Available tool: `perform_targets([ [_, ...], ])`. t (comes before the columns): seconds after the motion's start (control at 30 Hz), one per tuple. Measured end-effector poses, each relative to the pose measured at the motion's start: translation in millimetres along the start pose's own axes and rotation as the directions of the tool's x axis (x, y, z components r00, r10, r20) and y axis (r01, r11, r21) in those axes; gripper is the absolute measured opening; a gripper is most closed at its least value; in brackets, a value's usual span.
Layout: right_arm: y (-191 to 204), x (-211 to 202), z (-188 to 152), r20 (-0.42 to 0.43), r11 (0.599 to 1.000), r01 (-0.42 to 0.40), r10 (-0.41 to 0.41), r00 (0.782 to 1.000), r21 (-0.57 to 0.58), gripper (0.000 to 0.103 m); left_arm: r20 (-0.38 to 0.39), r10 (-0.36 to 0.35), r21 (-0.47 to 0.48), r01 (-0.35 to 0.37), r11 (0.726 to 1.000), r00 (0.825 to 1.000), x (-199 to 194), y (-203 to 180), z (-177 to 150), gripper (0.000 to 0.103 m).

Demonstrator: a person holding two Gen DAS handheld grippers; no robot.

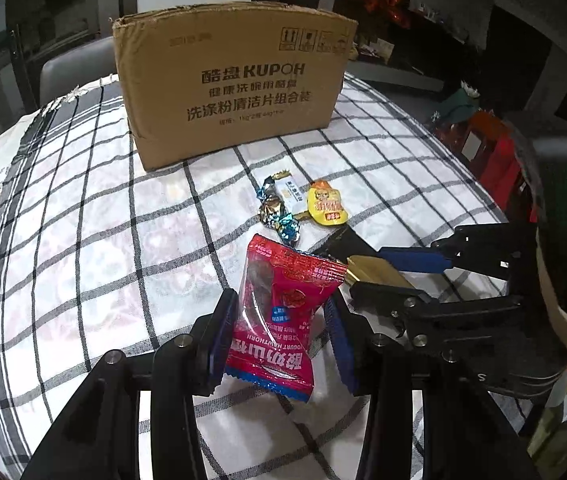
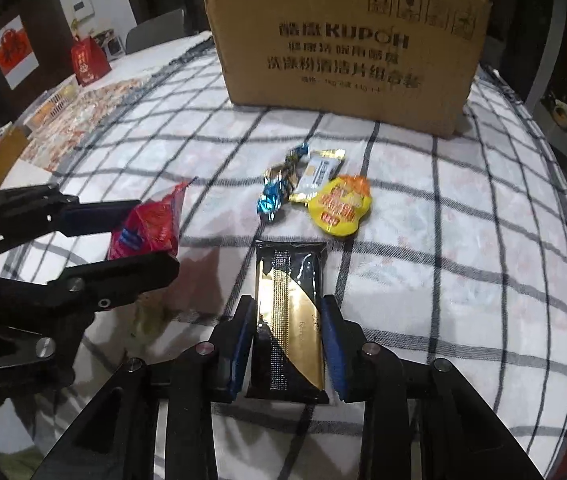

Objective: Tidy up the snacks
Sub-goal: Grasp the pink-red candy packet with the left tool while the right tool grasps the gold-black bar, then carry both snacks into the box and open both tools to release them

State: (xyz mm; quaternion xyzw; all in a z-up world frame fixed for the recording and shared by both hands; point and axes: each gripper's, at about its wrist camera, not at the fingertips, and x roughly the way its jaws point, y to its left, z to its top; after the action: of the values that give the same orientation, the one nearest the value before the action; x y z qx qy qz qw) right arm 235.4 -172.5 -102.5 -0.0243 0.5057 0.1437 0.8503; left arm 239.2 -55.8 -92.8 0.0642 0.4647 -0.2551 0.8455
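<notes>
My left gripper (image 1: pixel 281 300) is shut on a red hawthorn snack packet (image 1: pixel 279 276), which it holds a little above the checked cloth. The right wrist view shows that left gripper (image 2: pixel 151 236) with the red packet (image 2: pixel 151 222) at the left. My right gripper (image 2: pixel 287 306) is shut on a black and gold bar (image 2: pixel 289 276); its pads touch both long edges, and the bar's far end lies on the cloth. In the left wrist view the right gripper (image 1: pixel 367 272) comes in from the right. Behind stands an open cardboard box (image 1: pixel 231 88) (image 2: pixel 347 40).
Between the grippers and the box lie a yellow packet (image 2: pixel 341 208), a small white bar (image 2: pixel 317 174) and a few foil sweets (image 2: pixel 279 188). A red gift bag (image 2: pixel 89 60) and papers sit at the table's far left. The table edge curves close on the right.
</notes>
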Motion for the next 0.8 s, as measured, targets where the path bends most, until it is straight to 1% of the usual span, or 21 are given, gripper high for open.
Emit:
perform_targets([
  [0.13,-2,-14,5,0.035,1.0,-0.008,0.008,0.999,0.015,0.034,0.022,0.004,-0.016,-0.004,1.0,1.0,-7,0,4,0.043],
  [0.43,-9,-50,25,0.137,0.999,-0.02,0.013,0.991,0.05,0.034,0.112,0.016,-0.028,-0.013,1.0,0.994,-37,-3,26,0.043],
  [0.6,-13,-70,40,0.2,0.997,-0.028,0.014,0.98,0.069,0.034,0.156,0.015,-0.031,-0.011,0.999,0.988,-52,-4,43,0.043],
  [0.8,-16,-95,62,0.282,0.996,-0.037,0.013,0.959,0.078,0.034,0.227,0.021,-0.033,-0.014,0.999,0.974,-73,-3,68,0.043],
])
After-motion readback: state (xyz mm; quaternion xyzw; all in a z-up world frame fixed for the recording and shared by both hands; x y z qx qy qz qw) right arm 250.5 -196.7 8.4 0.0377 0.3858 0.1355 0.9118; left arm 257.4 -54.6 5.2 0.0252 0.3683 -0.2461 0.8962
